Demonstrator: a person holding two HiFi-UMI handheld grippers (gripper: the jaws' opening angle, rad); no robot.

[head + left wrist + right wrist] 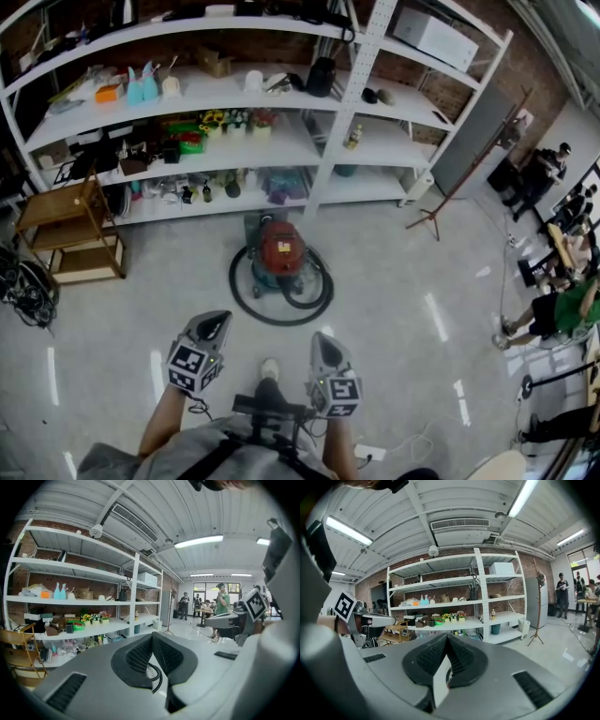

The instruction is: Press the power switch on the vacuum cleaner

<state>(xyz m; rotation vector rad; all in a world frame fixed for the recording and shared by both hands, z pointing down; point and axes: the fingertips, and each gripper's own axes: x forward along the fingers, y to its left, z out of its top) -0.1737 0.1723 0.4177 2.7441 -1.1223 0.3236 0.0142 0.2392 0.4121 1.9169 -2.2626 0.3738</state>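
Note:
The vacuum cleaner point(281, 255) stands on the floor in front of the shelves in the head view. It has a red top, and its black hose point(281, 314) lies looped around it. Its power switch is too small to make out. My left gripper point(217, 322) and right gripper point(322, 339) hover side by side above the floor, short of the hose loop and apart from the vacuum. Both point forward. In each gripper view the ribbed jaws meet at the tip, left gripper point(152, 637) and right gripper point(446, 637), shut with nothing held. The gripper bodies hide most of the vacuum there.
White shelving point(323, 122) full of small items runs along the brick back wall. A wooden stand point(75, 234) and a cable bundle point(23, 291) are at the left, and a coat rack point(450, 187) at the right. Several people point(553, 309) stand far right. A power strip point(370, 454) lies by my feet.

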